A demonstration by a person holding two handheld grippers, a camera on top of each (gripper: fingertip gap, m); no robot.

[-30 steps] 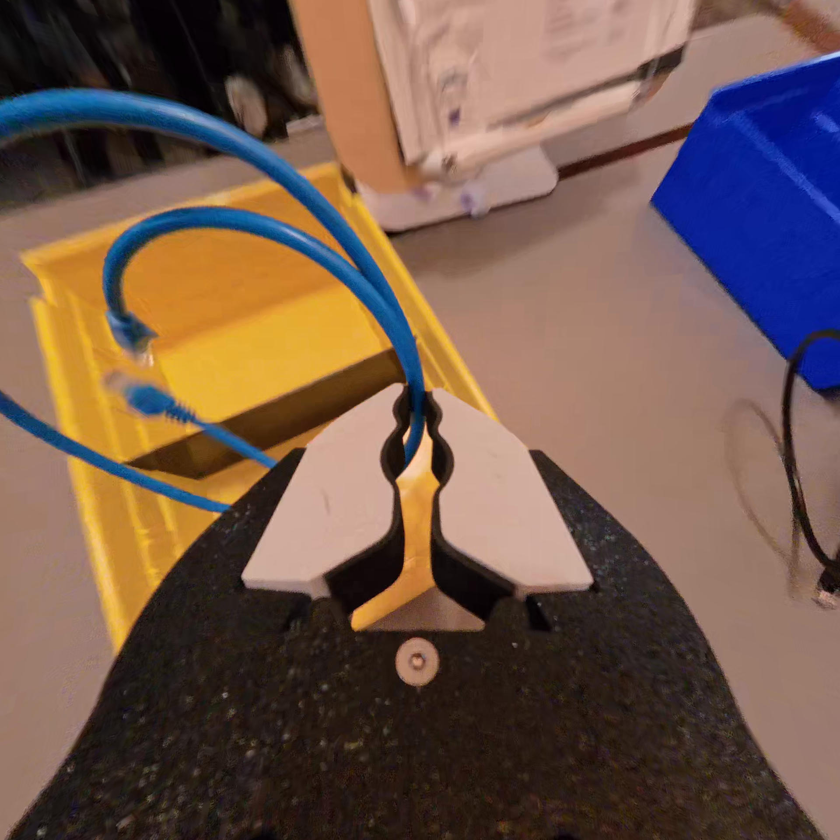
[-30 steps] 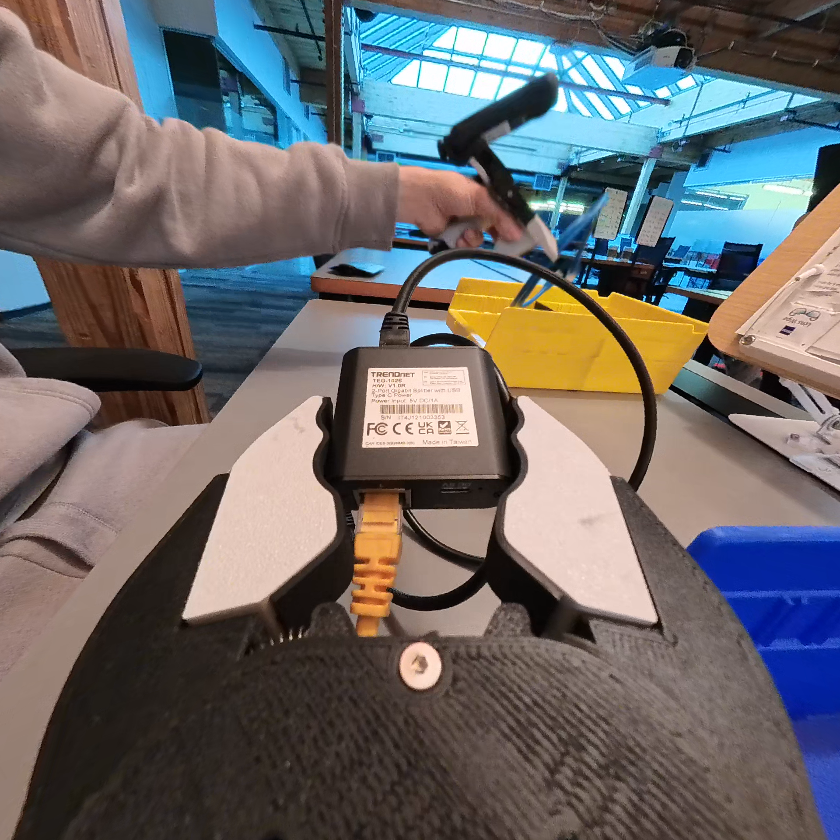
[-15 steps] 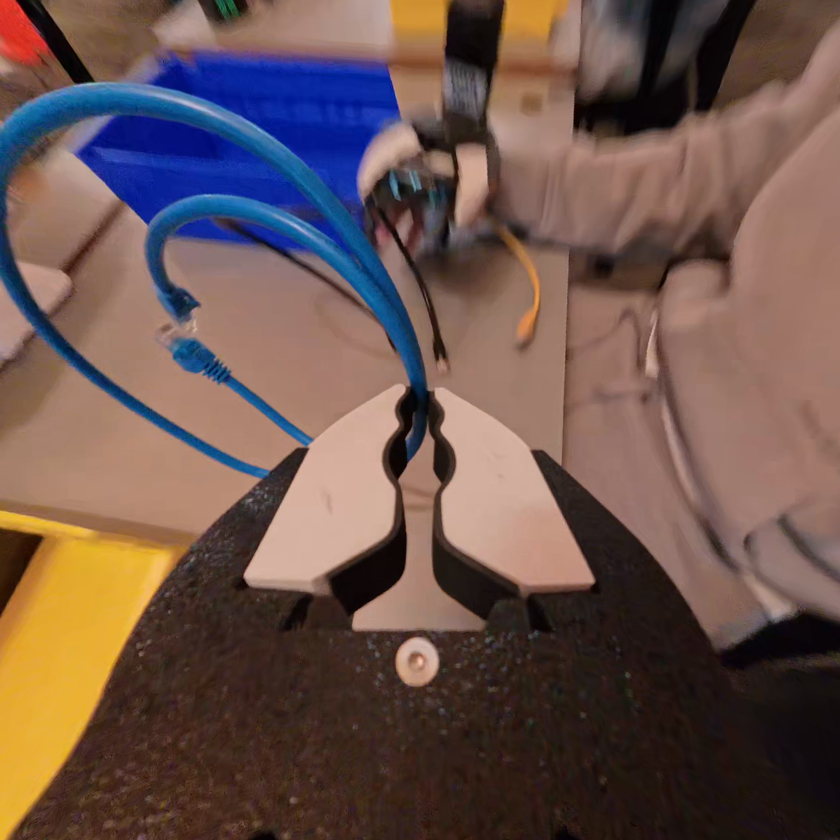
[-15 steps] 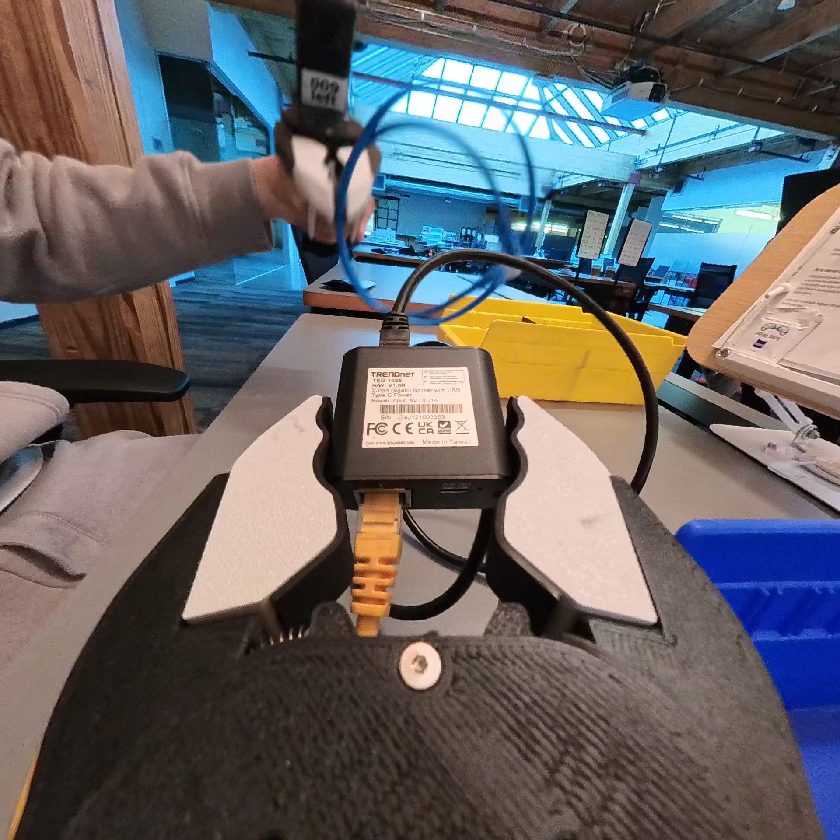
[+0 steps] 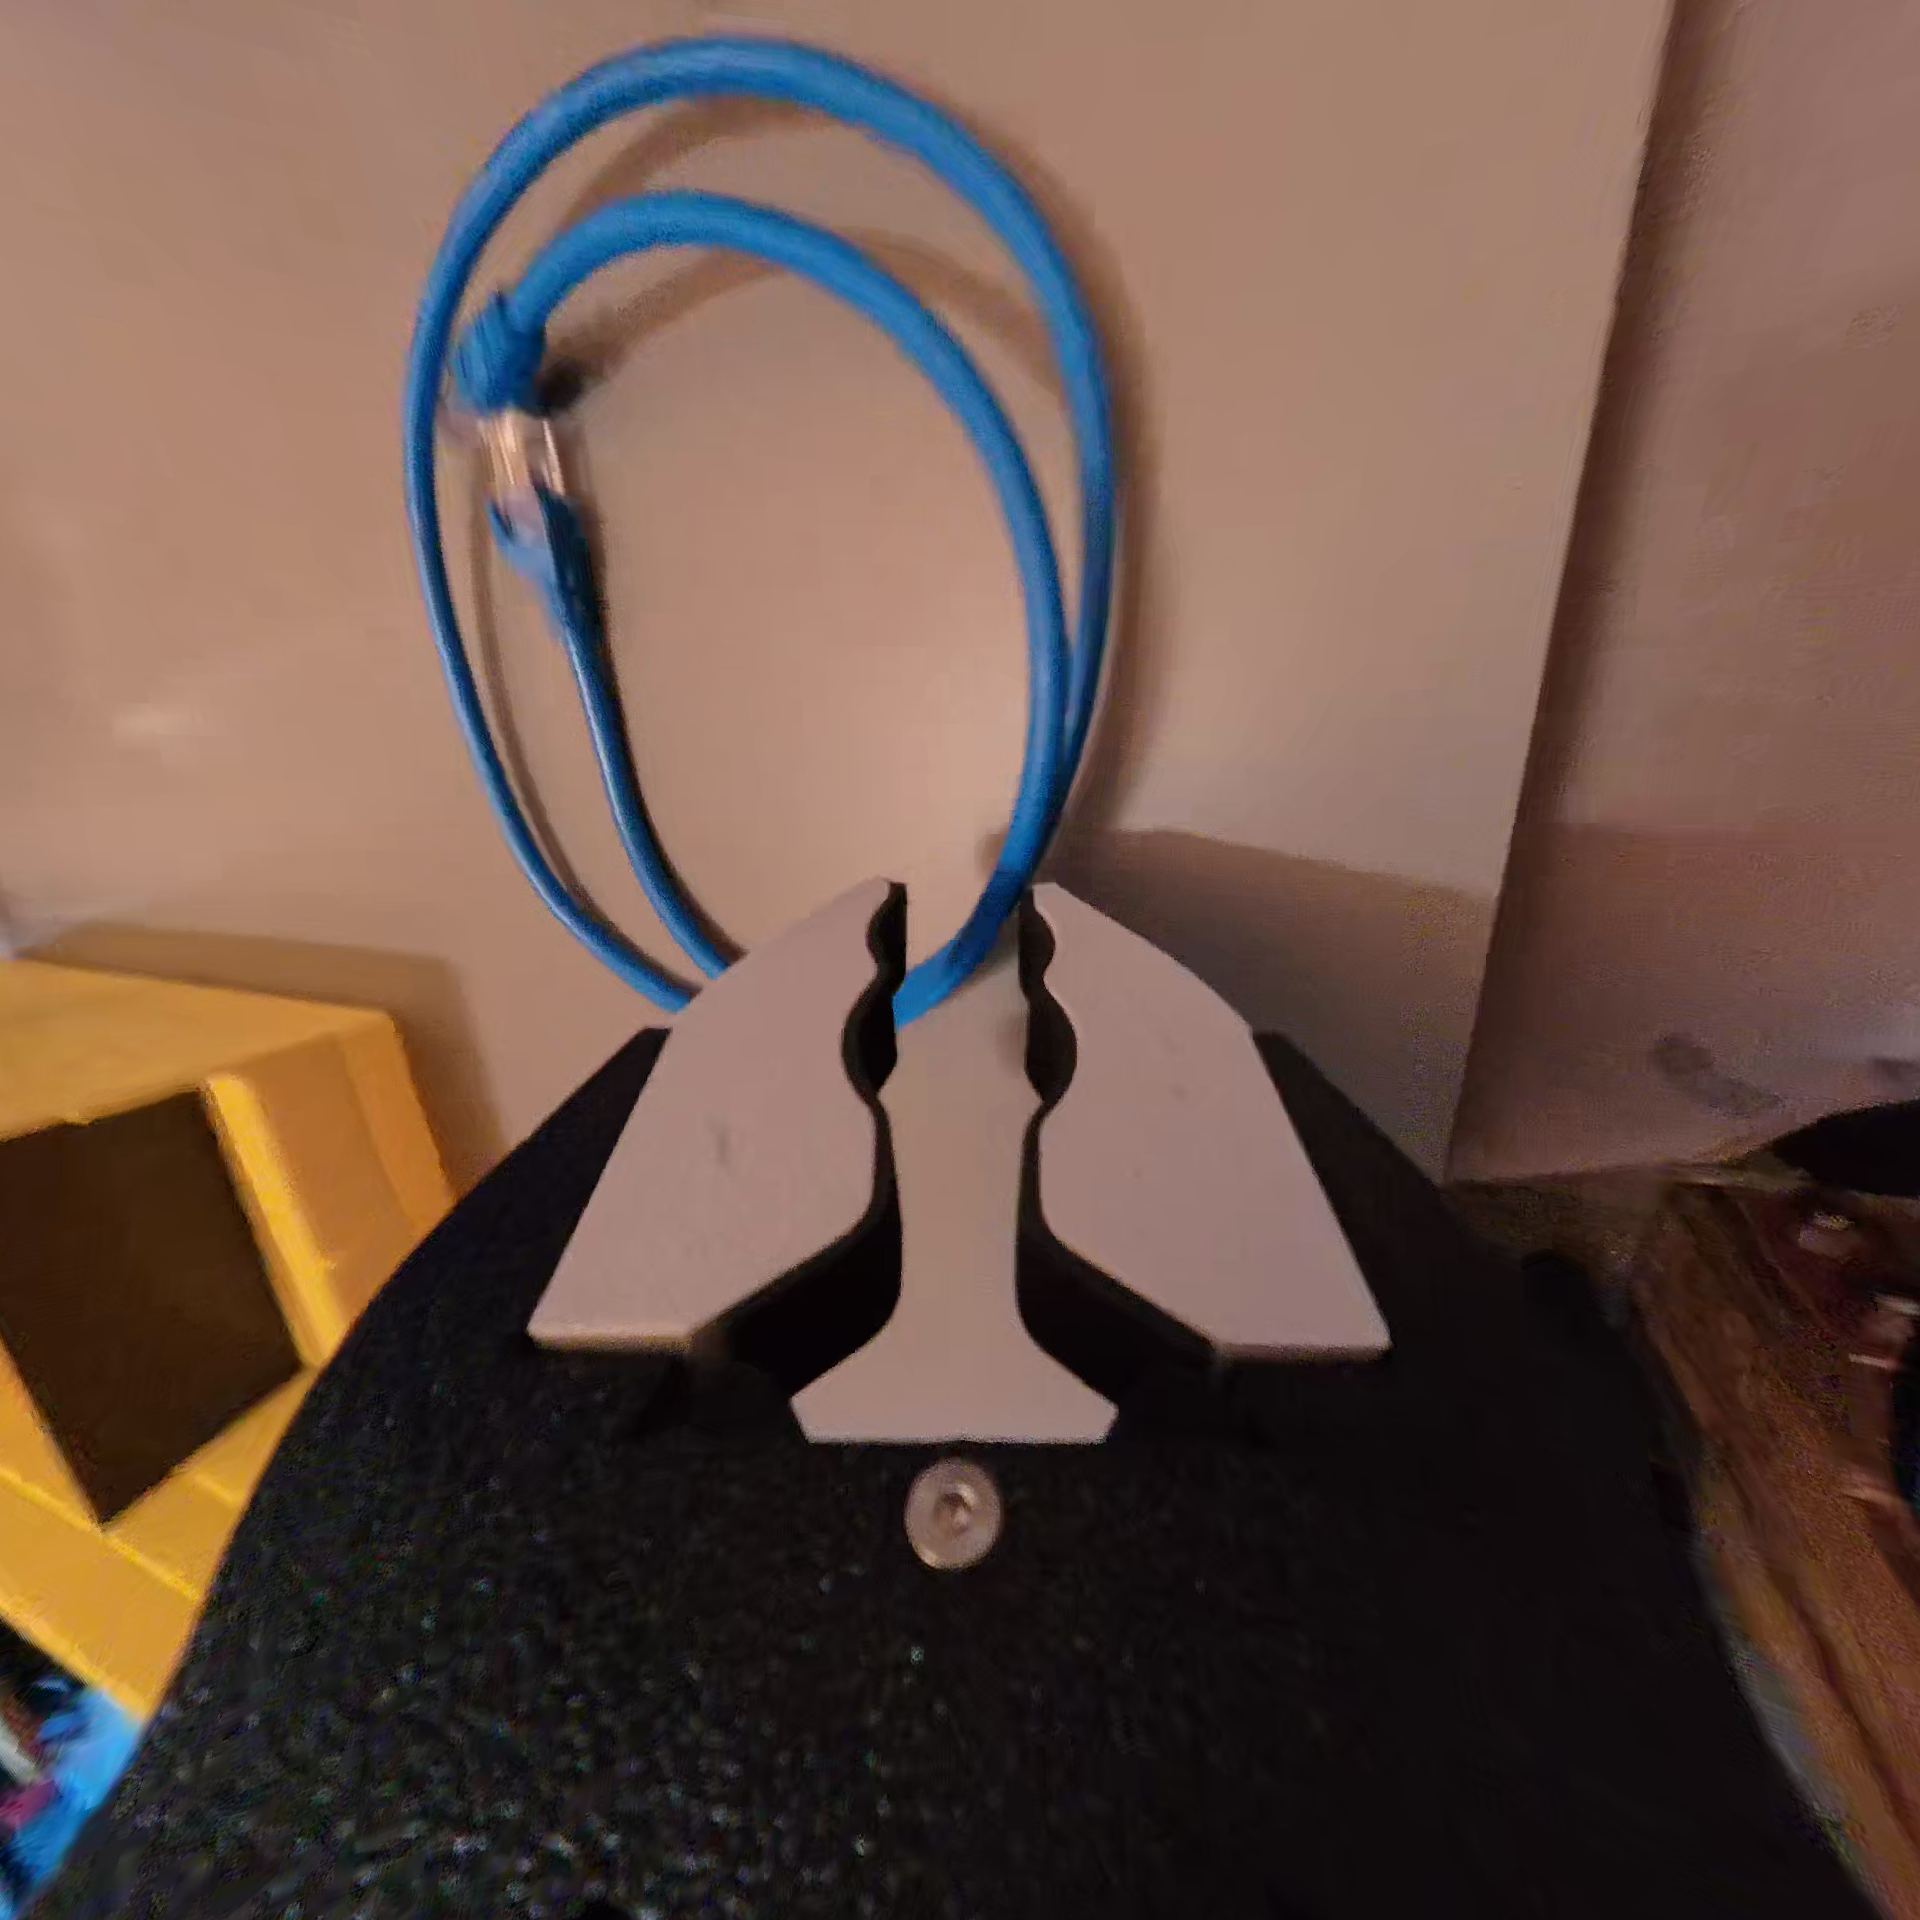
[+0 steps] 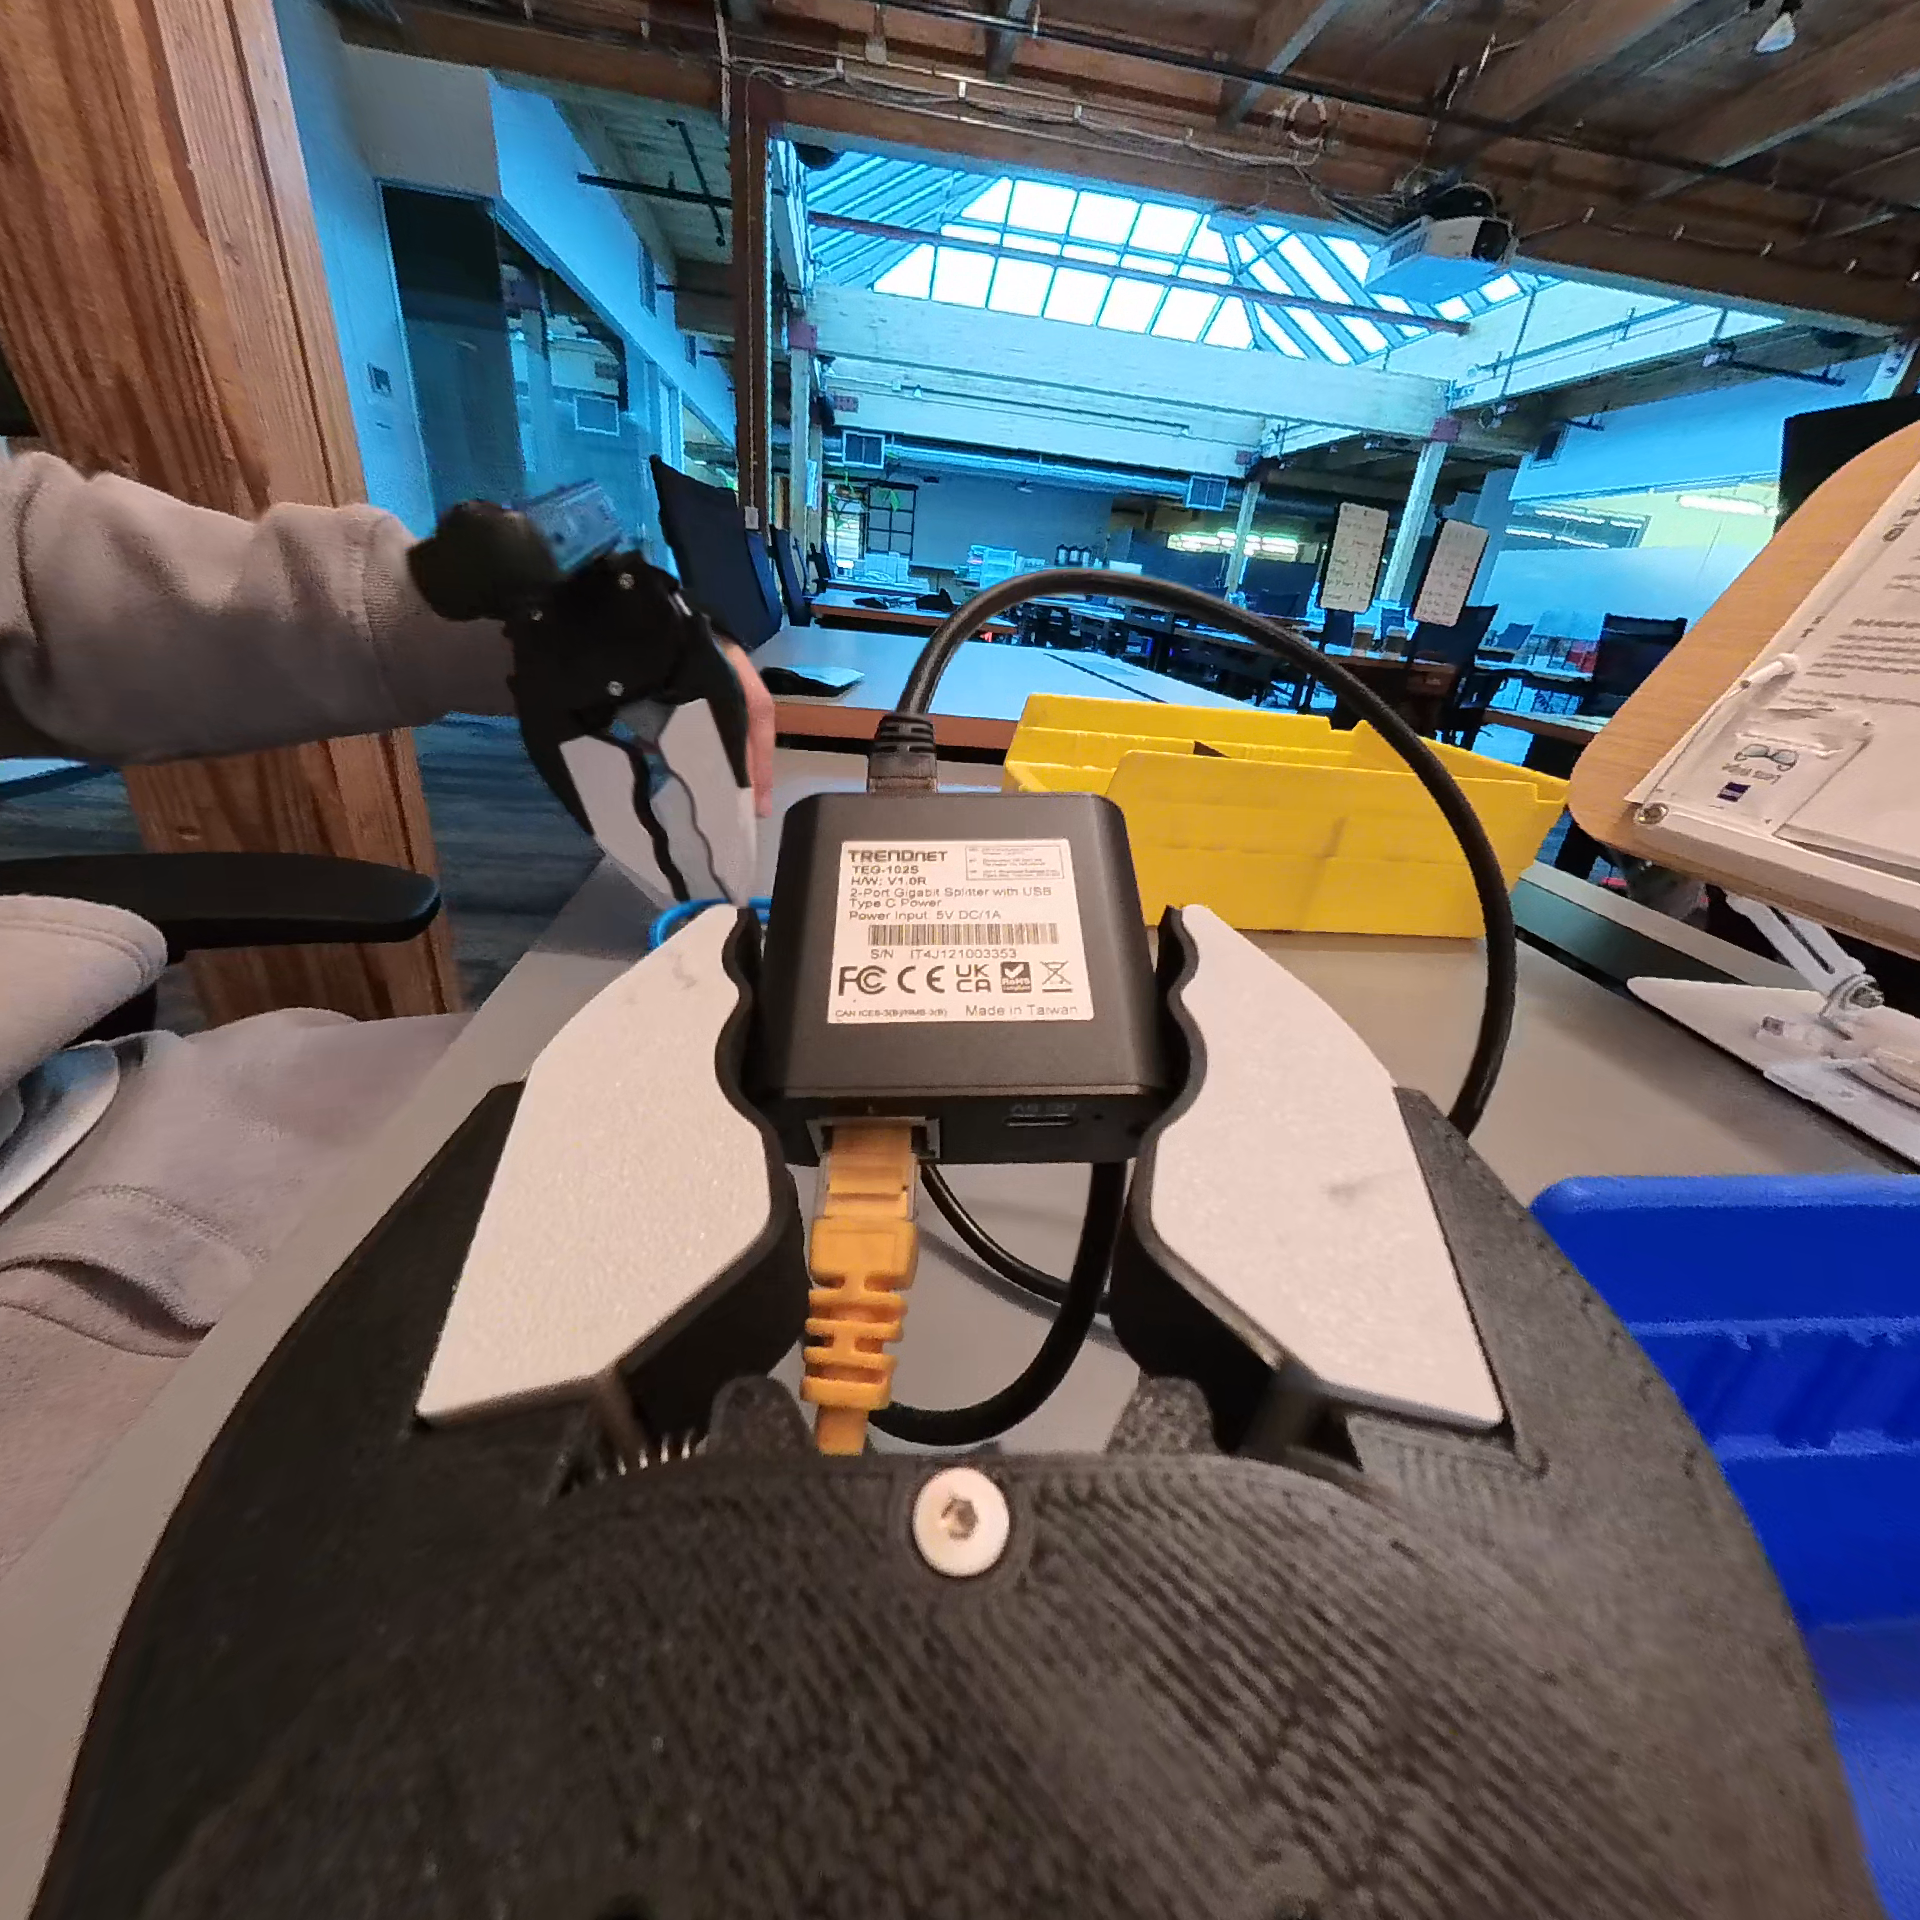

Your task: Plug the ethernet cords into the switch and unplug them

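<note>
My left gripper [image 5: 961, 914] points down at the grey table [image 5: 1351, 416], jaws slightly apart. The coiled blue ethernet cord [image 5: 1049, 582] lies on the table and passes loosely between the tips. Its two plugs [image 5: 520, 447] rest together at the coil's left. My right gripper [image 6: 963, 920] is shut on the black switch [image 6: 956, 1049], label side up. An orange ethernet plug [image 6: 857, 1278] sits in the switch's near left port. A black cable [image 6: 1455, 831] loops out of its far end. The left gripper [image 6: 675, 810] also shows in the right wrist view, left of the switch.
A yellow bin [image 5: 208, 1039] is at the left of the coil and shows behind the switch [image 6: 1299, 831]. A blue bin [image 6: 1766, 1403] is at the near right. A clipboard on a stand [image 6: 1766, 727] is at the right. A wooden post [image 6: 156, 312] and a chair armrest [image 6: 208, 904] are at the left. The tips of one gripper are about 25 cm away from the tips of the other.
My left gripper carried the blue cord from over the yellow bin down to the table and its jaws opened, letting go of the cord. My right gripper kept holding the switch.
</note>
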